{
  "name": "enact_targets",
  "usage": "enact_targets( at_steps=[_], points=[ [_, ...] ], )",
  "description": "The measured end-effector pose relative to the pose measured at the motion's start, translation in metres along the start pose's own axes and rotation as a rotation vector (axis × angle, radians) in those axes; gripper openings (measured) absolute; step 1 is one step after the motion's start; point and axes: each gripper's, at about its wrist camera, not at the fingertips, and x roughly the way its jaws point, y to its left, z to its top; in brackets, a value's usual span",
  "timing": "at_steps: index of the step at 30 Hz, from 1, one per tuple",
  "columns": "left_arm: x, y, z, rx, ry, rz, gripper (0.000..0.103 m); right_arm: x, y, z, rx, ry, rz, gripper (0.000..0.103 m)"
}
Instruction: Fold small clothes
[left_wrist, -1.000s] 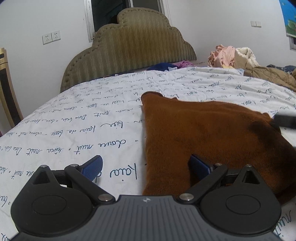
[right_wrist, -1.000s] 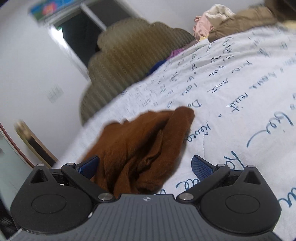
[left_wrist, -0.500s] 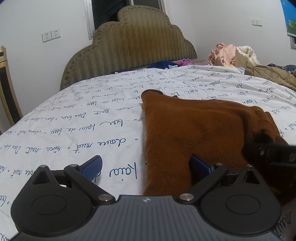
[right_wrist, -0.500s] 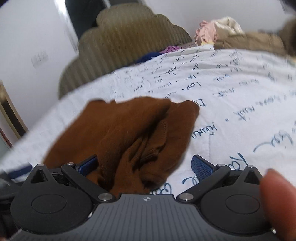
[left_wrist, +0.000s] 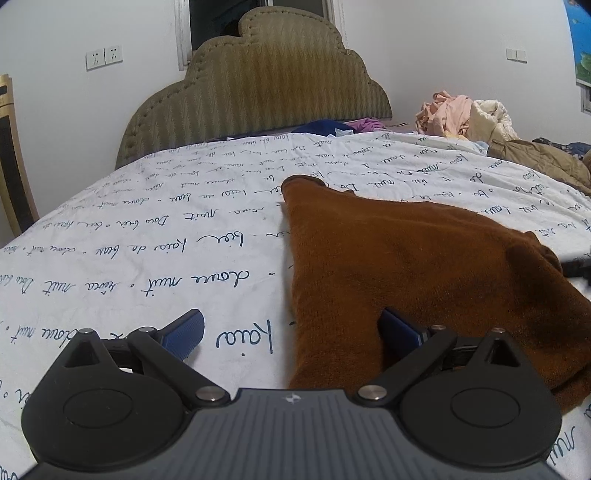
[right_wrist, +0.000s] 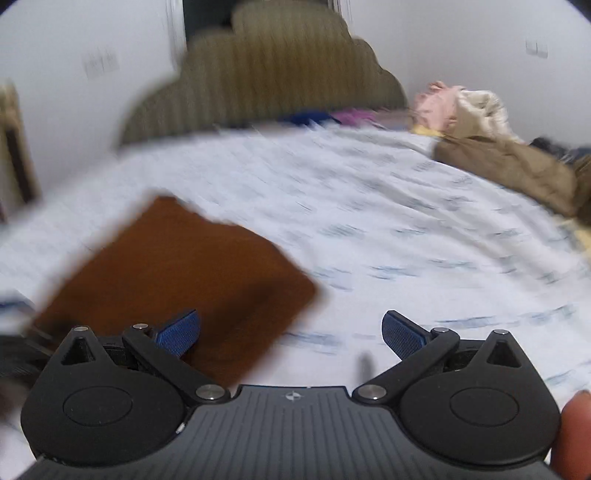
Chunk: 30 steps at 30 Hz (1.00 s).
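Observation:
A brown fleece garment (left_wrist: 413, 266) lies on the white bedsheet (left_wrist: 147, 236) printed with blue script. My left gripper (left_wrist: 291, 334) is open and empty, low over the garment's near left edge, with its right finger over the cloth. In the blurred right wrist view the garment (right_wrist: 177, 266) lies flat to the left. My right gripper (right_wrist: 291, 332) is open and empty over the garment's right edge. A dark part of the right gripper shows at the right edge of the left wrist view (left_wrist: 576, 266).
An olive padded headboard (left_wrist: 258, 85) stands at the far end of the bed. A pile of pink, cream and tan clothes (left_wrist: 480, 125) lies at the back right. Blue and purple clothes (left_wrist: 332, 127) lie by the headboard. A wooden chair (left_wrist: 11, 158) stands at the left.
The right gripper has swung right and its view has turned, so the garment now sits to its left. The dark gripper part in the left wrist view has drawn back to the right edge.

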Motion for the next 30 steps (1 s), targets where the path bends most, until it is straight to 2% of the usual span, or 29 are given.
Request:
enact_targets(
  at_steps=[2, 3, 7, 9, 12, 16, 30],
  points=[
    [0.000, 0.001, -0.001, -0.009, 0.002, -0.005, 0.103, 0.014, -0.012, -0.004, -0.038, 0.065, -0.166, 0.103],
    [0.000, 0.002, -0.001, -0.015, 0.003, -0.007, 0.103, 0.014, -0.021, -0.005, -0.016, 0.069, -0.199, 0.103],
    [0.003, 0.000, 0.000, -0.011, 0.013, -0.007, 0.103, 0.021, -0.042, -0.015, 0.091, 0.073, -0.167, 0.103],
    [0.003, 0.000, 0.000, -0.004, 0.011, -0.002, 0.103, 0.025, -0.026, -0.019, 0.054, 0.053, -0.193, 0.103],
    [0.001, -0.001, 0.000, 0.001, 0.008, 0.004, 0.103, 0.029, -0.014, -0.024, 0.015, 0.033, -0.153, 0.103],
    [0.001, -0.004, -0.001, 0.010, 0.008, 0.011, 0.103, 0.029, -0.030, -0.024, 0.099, 0.033, -0.092, 0.103],
    [0.001, -0.012, -0.002, 0.061, 0.003, 0.048, 0.103, 0.029, -0.028, -0.024, 0.081, 0.035, -0.107, 0.103]
  ],
)
